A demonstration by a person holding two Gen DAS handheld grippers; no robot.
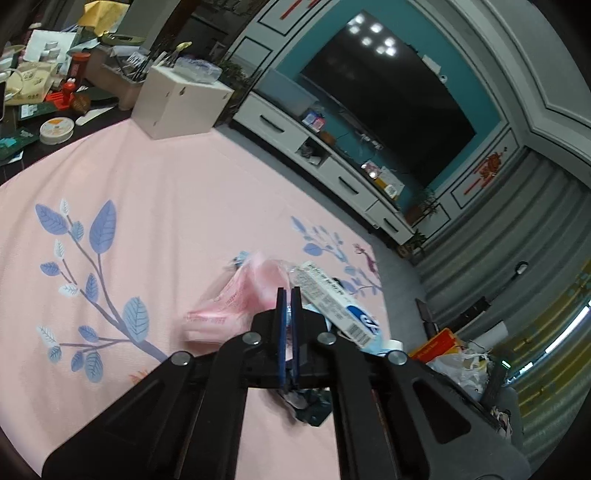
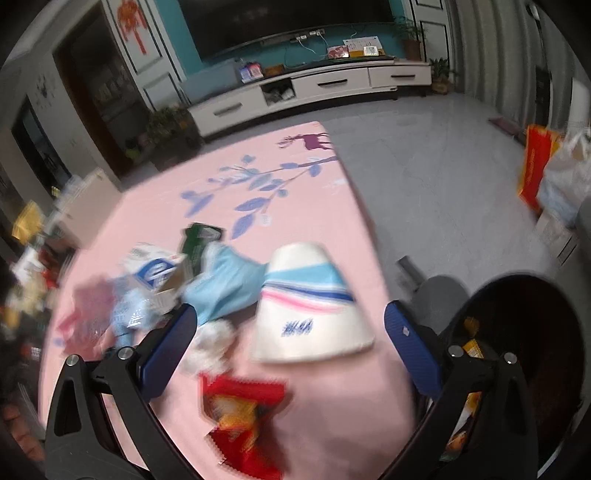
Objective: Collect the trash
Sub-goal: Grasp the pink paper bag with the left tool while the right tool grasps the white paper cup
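I see a pink leaf-printed tablecloth (image 2: 314, 206) bearing a white striped paper cup (image 2: 310, 306), a red snack wrapper (image 2: 240, 417) and a crumpled light-blue wrapper (image 2: 225, 284).

A pink cloth (image 1: 177, 206) printed with blue leafy branches covers the tabletop, and a purple deer (image 2: 312, 141) is printed near its far corner. At the cloth's far edge stands a white box (image 1: 181, 103), with a cluttered dark surface behind it carrying a round white tin (image 1: 55, 130) and a small red figure (image 1: 68, 88). Against the teal wall hangs a large dark television (image 1: 391, 96) above a long white cabinet (image 2: 314, 90) with dark drawer handles. Potted plants (image 2: 408, 33) stand on the cabinet's end and on the grey floor (image 2: 436, 177) beside it.
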